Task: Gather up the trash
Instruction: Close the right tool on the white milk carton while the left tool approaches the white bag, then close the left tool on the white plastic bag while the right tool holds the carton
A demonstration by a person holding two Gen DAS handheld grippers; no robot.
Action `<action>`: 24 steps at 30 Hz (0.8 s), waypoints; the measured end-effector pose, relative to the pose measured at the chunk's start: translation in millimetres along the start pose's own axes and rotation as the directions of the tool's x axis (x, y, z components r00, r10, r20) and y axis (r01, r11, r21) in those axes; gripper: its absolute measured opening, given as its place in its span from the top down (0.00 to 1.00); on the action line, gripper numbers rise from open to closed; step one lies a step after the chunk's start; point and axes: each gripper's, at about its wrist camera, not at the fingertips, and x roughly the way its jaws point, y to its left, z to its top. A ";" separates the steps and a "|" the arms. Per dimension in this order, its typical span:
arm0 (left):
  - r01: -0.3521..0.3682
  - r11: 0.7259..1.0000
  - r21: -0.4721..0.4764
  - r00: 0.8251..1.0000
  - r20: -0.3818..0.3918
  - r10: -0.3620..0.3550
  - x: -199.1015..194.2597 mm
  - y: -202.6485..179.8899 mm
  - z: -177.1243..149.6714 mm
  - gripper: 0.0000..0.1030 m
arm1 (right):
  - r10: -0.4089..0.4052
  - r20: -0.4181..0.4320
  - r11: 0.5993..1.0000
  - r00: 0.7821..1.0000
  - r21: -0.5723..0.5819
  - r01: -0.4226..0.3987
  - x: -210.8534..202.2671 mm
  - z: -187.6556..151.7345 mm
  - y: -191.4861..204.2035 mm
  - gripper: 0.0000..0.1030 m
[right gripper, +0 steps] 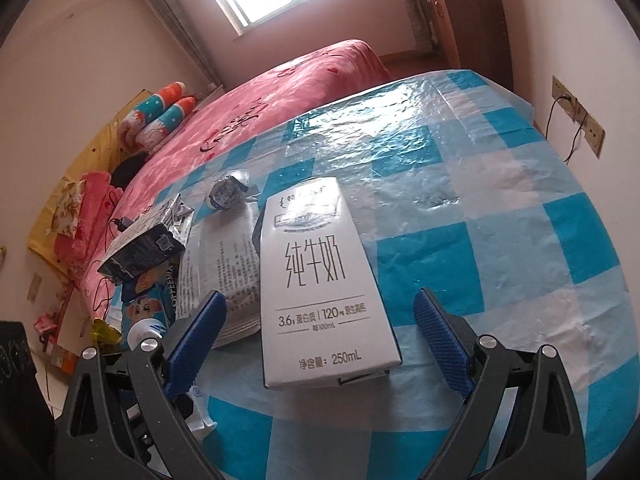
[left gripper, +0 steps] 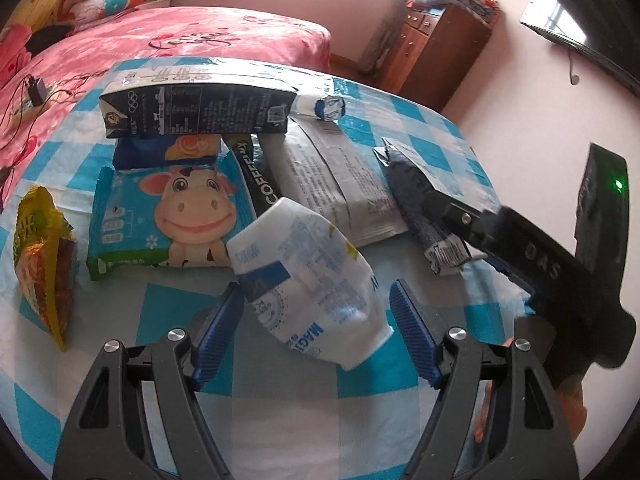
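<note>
Grasping step: the left gripper [left gripper: 316, 320], jaws spread, straddles a white packet [left gripper: 308, 280] at lower centre of the desk [left gripper: 280, 420]. The right gripper [right gripper: 320, 340], also spread, flanks a milk carton [right gripper: 316, 280]. Next, I judge, each must close.

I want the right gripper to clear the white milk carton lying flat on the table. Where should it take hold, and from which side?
Grip the milk carton across its two long narrow sides near the end closest to the camera, coming in low from that end. It lies flat with its broad printed face up, and the right gripper already has its jaws open, one on each side. The gray packet crowds its left edge.
</note>
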 end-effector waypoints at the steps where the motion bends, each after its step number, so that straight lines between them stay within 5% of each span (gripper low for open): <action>1: -0.006 1.000 -0.006 1.000 -0.004 0.006 2.3 0.0 1.1 0.26 | -0.002 0.001 1.000 1.000 -0.005 0.002 0.1 -0.3 0.3 0.09; 9: -0.044 0.999 -0.015 0.999 -0.009 0.044 12.7 -4.7 6.4 0.26 | -0.022 0.009 0.999 1.000 -0.028 0.022 1.2 -0.5 2.0 0.13; 15: -0.076 0.996 -0.036 0.997 0.002 0.076 16.4 -5.2 12.0 0.27 | -0.078 0.007 0.993 0.997 -0.091 0.078 4.3 -3.9 11.7 0.30; 17: -0.093 0.995 -0.022 0.996 0.006 0.093 17.5 -7.7 12.1 0.28 | -0.088 0.005 0.991 0.996 -0.104 0.088 5.3 -5.1 13.1 0.43; 24: -0.094 0.995 -0.016 0.995 0.014 0.094 16.0 -7.7 10.1 0.30 | -0.057 0.003 0.994 0.998 -0.098 0.057 3.3 -7.2 11.0 0.44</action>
